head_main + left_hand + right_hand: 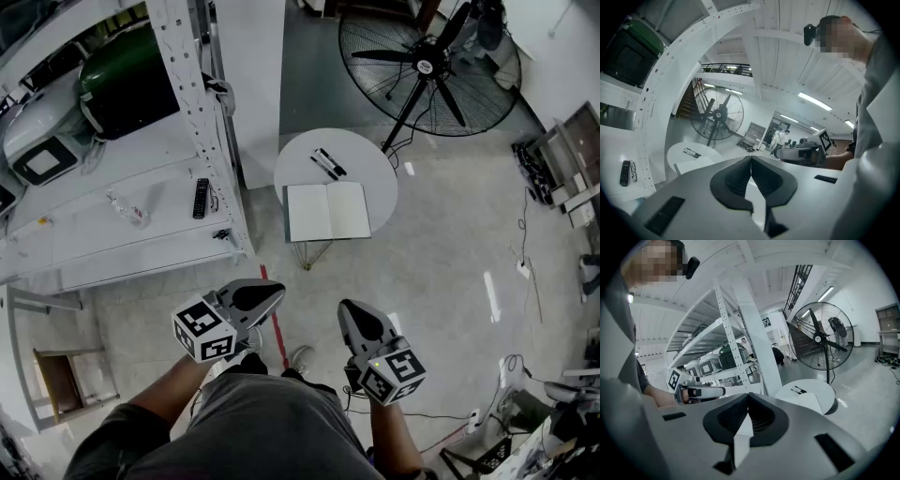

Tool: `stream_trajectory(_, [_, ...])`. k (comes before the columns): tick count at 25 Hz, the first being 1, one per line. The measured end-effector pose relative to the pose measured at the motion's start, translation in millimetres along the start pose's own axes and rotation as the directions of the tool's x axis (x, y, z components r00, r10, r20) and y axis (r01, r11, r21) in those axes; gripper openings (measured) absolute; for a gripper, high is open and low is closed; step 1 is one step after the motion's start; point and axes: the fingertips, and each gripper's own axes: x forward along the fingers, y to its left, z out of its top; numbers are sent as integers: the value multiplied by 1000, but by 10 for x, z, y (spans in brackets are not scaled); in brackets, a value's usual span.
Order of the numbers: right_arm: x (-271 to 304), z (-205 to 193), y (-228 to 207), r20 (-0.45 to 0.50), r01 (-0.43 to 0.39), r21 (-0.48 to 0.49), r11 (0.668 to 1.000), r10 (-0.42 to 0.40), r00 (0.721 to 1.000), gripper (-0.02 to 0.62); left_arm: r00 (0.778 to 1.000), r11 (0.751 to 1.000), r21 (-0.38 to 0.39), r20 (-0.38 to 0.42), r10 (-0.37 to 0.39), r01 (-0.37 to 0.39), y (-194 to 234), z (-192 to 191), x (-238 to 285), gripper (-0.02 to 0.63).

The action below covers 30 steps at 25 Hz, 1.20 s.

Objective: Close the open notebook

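An open notebook lies with blank white pages up on the near part of a small round white table, and two dark pens rest behind it. Both grippers are held low by the person's body, well short of the table. In the head view my left gripper and my right gripper each have their jaws together with nothing between them. The left gripper view shows its pads meeting, with the notebook far off. The right gripper view shows the same, the notebook lying beyond.
A white shelving rack with cases and a remote stands at the left. Behind the table is a large floor fan. A wooden stool sits at the lower left, and cables and gear lie at the right.
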Motion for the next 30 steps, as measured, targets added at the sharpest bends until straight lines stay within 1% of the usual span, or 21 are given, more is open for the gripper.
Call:
stream_trajectory(6, [-47, -116, -94, -15, 36, 19, 999, -36, 999, 20, 1000, 1000, -8, -19, 24, -24, 9, -111, -79, 17])
stream_trajectory(9, [-96, -198, -209, -30, 61, 42, 997, -60, 998, 21, 999, 999, -15, -23, 49, -49, 23, -167, -115, 17])
stream_trajectory(16, [-274, -315, -376, -37, 91, 52, 995, -89, 995, 21, 993, 993, -30, -44, 111, -113, 3, -364, -208, 17])
stream_trajectory(24, [-544, -351, -530, -22, 76, 50, 996, -75, 997, 21, 987, 987, -24, -25, 158, -159, -207, -416, -170, 17])
stream_trajectory(30, [-644, -406, -568, -19, 41, 67, 997, -39, 999, 21, 984, 984, -23, -22, 178, -179, -386, -439, -97, 17])
